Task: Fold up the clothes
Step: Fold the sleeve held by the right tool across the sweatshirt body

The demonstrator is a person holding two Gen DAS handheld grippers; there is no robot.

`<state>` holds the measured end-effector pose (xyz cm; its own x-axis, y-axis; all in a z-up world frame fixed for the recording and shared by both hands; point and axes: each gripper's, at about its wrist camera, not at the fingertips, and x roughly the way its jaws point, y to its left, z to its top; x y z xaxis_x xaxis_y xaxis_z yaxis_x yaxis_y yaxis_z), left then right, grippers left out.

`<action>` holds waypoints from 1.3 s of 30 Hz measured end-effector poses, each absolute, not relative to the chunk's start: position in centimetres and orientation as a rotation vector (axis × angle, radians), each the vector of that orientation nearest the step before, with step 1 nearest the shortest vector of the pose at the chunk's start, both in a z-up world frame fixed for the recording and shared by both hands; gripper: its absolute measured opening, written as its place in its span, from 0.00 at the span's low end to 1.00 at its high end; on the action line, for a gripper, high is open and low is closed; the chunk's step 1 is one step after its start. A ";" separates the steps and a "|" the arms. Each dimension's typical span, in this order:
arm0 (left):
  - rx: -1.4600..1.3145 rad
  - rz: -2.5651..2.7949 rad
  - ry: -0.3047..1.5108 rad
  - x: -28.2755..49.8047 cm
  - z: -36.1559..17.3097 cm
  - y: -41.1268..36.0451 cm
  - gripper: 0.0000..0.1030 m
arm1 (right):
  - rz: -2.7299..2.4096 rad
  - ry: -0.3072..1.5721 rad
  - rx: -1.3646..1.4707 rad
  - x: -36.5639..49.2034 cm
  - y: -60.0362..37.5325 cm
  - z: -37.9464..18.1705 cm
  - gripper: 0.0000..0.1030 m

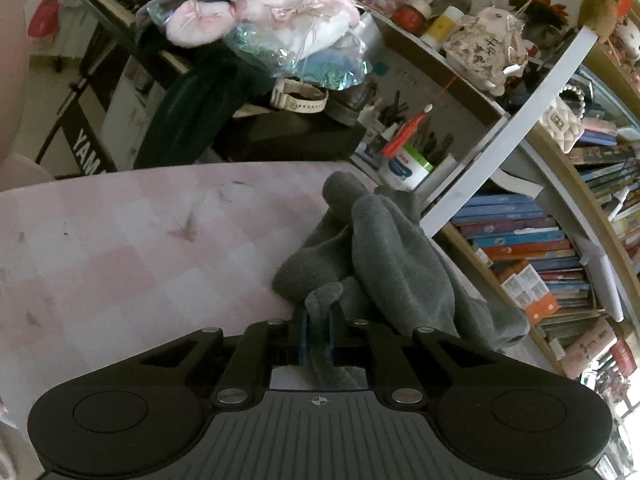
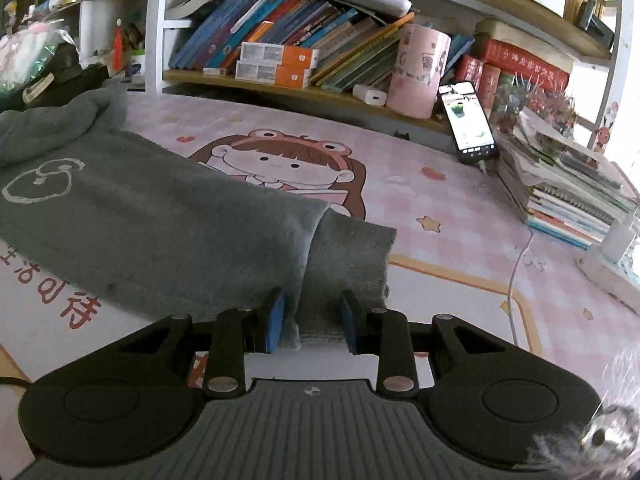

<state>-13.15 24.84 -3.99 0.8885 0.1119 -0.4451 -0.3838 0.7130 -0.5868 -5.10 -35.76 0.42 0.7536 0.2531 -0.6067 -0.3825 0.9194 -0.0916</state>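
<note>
A grey sweatshirt (image 2: pixel 132 216) with a white outline print lies on the pink cartoon desk mat (image 2: pixel 440 208). Its sleeve runs toward me and ends in a ribbed cuff (image 2: pixel 352 248). My right gripper (image 2: pixel 314 314) is open, its blue-padded fingers (image 2: pixel 275 316) on either side of the cuff's near end, low over the mat. In the left wrist view, my left gripper (image 1: pixel 316 322) is shut on a fold of the same grey sweatshirt (image 1: pixel 392 248), which bunches up and hangs from it above the mat (image 1: pixel 140 248).
A bookshelf (image 2: pixel 280 40) lines the back of the desk. A pink cup (image 2: pixel 418 72), a propped phone (image 2: pixel 466 120) and a stack of books (image 2: pixel 568 184) stand at the right, with a white cable (image 2: pixel 516 264) on the mat. Plush toys (image 1: pixel 272 20) and a keyboard (image 1: pixel 108 0) lie beyond the left edge.
</note>
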 end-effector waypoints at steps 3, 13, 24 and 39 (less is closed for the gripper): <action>-0.686 0.300 0.417 -13.0 -3.6 24.7 0.16 | 0.364 0.648 -0.195 -5.2 -36.2 0.6 0.27; -0.593 0.290 0.283 -14.7 -0.2 23.0 0.35 | 0.382 0.547 -0.248 -5.6 -35.7 4.2 0.42; -0.586 0.076 0.373 -10.6 -2.2 19.9 0.49 | 0.665 0.495 -0.383 -2.0 -25.3 7.8 0.61; -0.410 0.034 0.450 -9.6 -2.1 17.4 0.83 | 0.846 0.654 -0.502 12.5 -4.1 10.4 0.71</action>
<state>-9.63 17.43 -2.08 0.9011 -0.0580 -0.4297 -0.1212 0.9178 -0.3781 12.48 -4.14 10.40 0.4917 0.5168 -0.7008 -0.8085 0.5698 -0.1471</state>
